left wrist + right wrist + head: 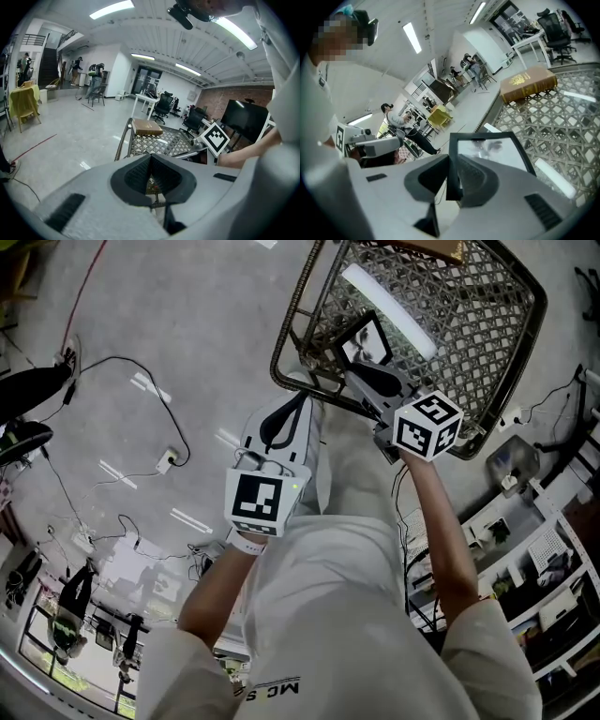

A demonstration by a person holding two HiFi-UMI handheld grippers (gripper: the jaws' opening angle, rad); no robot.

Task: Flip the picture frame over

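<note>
The black picture frame (367,341) shows its glass side with a grey picture and hangs tilted over the near corner of the lattice table (487,324). My right gripper (364,378) is shut on the frame's lower edge. In the right gripper view the frame (490,152) stands up from between the pads of the right gripper (452,180). My left gripper (292,409) is shut with nothing in it, just short of the table's near rim and to the left of the frame. In its own view the left gripper (151,161) points at the table (123,140), its jaws pressed together.
A brown book (528,83) lies at the table's far end, also seen as the book (146,127). Cables and a plug strip (166,461) run over the grey floor at left. Shelving (544,559) stands at right. People and office chairs (161,104) are far off.
</note>
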